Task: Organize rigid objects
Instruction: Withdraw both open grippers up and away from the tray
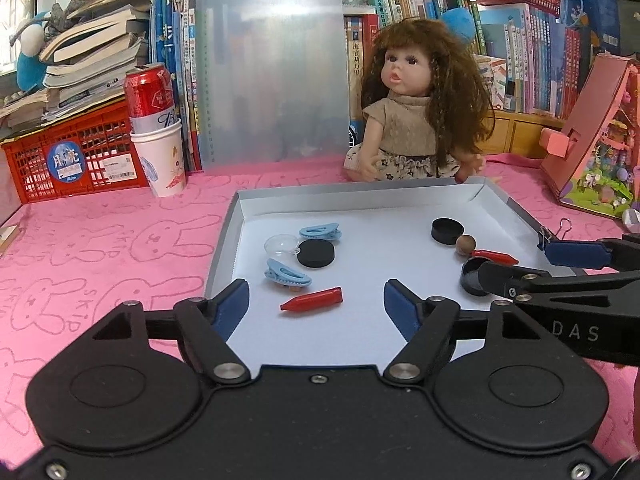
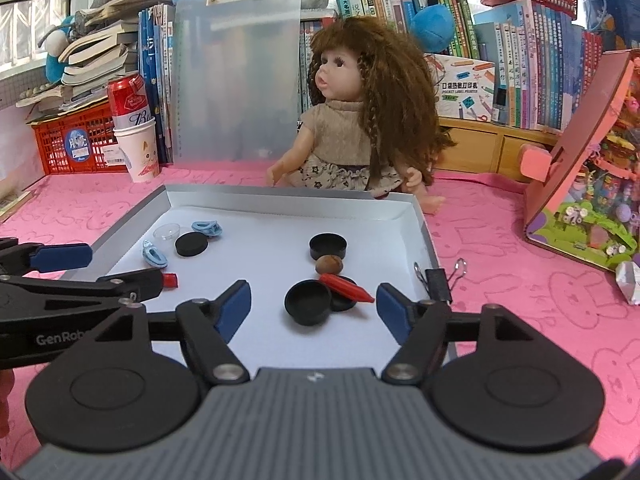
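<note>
Both tongs, left (image 1: 316,300) and right (image 2: 314,304), gape wide, empty, over the tray's (image 2: 424,228) near edge; bare floor lies mid-tray between the red crayon (image 1: 313,299) and black cap (image 2: 308,302).

Pink bunny-patterned tablecloth (image 1: 100,248), white-lined silver tray (image 1: 360,200), red crayons (image 1: 314,299), light-blue clips (image 1: 287,272), black discs (image 1: 316,253).

Left wrist view: right gripper's finger (image 1: 504,280) covers part of black cap (image 1: 472,278). Right wrist view: left gripper's finger (image 2: 132,282) hides most of red crayon (image 2: 171,279); second black cap (image 2: 343,300) mostly behind front one (image 2: 308,302).
</note>
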Demonstrator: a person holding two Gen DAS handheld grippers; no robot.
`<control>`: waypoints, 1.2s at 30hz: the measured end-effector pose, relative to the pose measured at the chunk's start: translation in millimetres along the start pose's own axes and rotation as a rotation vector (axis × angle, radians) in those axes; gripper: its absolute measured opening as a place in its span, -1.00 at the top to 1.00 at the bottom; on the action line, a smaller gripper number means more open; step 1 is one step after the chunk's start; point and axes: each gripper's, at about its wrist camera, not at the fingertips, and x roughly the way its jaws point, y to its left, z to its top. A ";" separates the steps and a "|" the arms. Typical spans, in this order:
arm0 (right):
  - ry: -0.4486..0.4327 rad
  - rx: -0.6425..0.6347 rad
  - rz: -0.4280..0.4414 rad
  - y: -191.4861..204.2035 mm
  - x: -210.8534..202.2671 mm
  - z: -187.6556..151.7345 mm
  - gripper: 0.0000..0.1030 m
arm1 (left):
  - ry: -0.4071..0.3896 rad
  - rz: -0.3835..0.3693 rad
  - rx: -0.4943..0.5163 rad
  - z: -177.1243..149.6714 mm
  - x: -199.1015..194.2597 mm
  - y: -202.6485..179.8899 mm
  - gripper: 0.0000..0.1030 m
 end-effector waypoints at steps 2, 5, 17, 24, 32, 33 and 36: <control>-0.006 0.004 -0.005 -0.4 -4.3 -1.0 -0.61 | 0.000 -0.002 -0.002 -1.7 -5.0 0.8 -0.48; -0.022 0.004 -0.014 -0.4 -11.9 -3.5 -0.66 | -0.002 -0.009 -0.010 -4.6 -12.2 2.5 -0.49; -0.028 0.014 -0.015 -2.0 -27.6 -12.2 -0.75 | -0.006 -0.029 -0.010 -14.5 -32.1 3.8 -0.51; -0.031 0.023 -0.007 -4.5 -37.2 -17.4 -0.75 | -0.005 -0.037 -0.021 -22.0 -45.1 5.7 -0.51; -0.035 0.048 -0.001 -7.5 -53.1 -29.0 -0.75 | -0.037 -0.045 -0.012 -34.6 -66.0 4.9 -0.64; -0.035 0.052 -0.002 -8.0 -55.0 -31.3 -0.75 | -0.040 -0.044 -0.008 -36.5 -68.2 4.4 -0.64; -0.030 0.061 -0.006 -10.1 -58.9 -36.7 -0.75 | -0.039 -0.042 0.003 -41.4 -72.2 3.6 -0.64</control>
